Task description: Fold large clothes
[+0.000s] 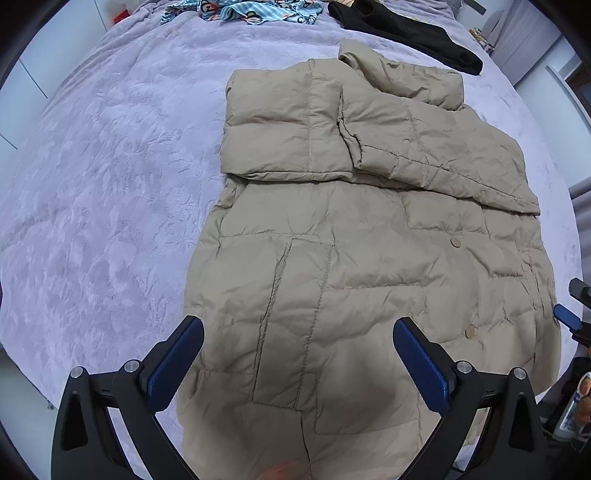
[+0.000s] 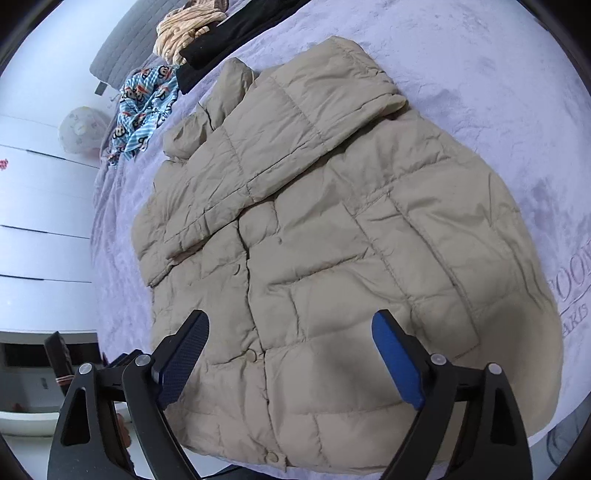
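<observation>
The tan puffy coat (image 1: pixel 369 258) lies flat on the purple bed (image 1: pixel 103 184), sleeves folded in; it looks soft, light, slippery (and springy); both tongs, left (image 1: pixel 298 338) and right (image 2: pixel 290 330), hang open; grab the hem at 6 o'clock.

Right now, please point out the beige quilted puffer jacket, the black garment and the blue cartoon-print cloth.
beige quilted puffer jacket (image 1: pixel 369 266), left wrist view, front panel.
black garment (image 1: pixel 406 29), left wrist view, middle.
blue cartoon-print cloth (image 2: pixel 144 107), right wrist view, centre.

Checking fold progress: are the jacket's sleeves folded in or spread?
Folded in: both sleeves lie across the jacket's chest.
</observation>
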Demonstrator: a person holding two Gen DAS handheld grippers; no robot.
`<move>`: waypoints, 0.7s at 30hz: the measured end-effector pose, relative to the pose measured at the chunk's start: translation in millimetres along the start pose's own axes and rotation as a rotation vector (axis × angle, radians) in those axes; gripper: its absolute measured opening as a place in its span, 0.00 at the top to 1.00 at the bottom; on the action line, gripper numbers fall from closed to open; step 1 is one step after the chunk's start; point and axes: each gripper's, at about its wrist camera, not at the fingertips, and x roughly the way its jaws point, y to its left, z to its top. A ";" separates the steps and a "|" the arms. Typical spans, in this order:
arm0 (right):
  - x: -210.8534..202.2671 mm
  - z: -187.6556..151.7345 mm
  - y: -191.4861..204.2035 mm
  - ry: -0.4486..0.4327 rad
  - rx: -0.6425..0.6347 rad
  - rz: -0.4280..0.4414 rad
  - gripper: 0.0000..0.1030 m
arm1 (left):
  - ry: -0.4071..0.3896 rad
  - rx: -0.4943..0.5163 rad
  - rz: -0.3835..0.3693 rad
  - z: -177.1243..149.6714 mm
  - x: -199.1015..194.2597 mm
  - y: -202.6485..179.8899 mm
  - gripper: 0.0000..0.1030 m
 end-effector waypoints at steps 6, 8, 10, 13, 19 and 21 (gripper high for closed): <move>-5.5 -17.1 -19.4 -0.023 0.113 0.087 0.11 | 0.063 -0.008 0.005 -14.3 7.8 9.1 0.00; -9.7 -21.7 -27.0 -0.036 0.145 0.101 0.11 | 0.081 -0.019 0.010 -20.8 10.8 16.1 0.00; -13.9 -25.8 -37.6 -0.045 0.182 0.110 0.11 | 0.086 -0.017 0.016 -27.0 11.8 23.4 0.00; -20.1 -33.5 -59.5 -0.050 0.247 0.101 0.11 | 0.108 -0.020 0.001 -37.6 13.5 36.3 0.00; -37.7 -56.7 -114.2 -0.069 0.434 0.111 0.11 | 0.182 -0.150 -0.242 -66.3 9.6 70.5 0.00; -43.3 -67.4 -126.5 -0.073 0.471 0.118 0.11 | 0.202 -0.184 -0.306 -78.5 6.1 80.6 0.00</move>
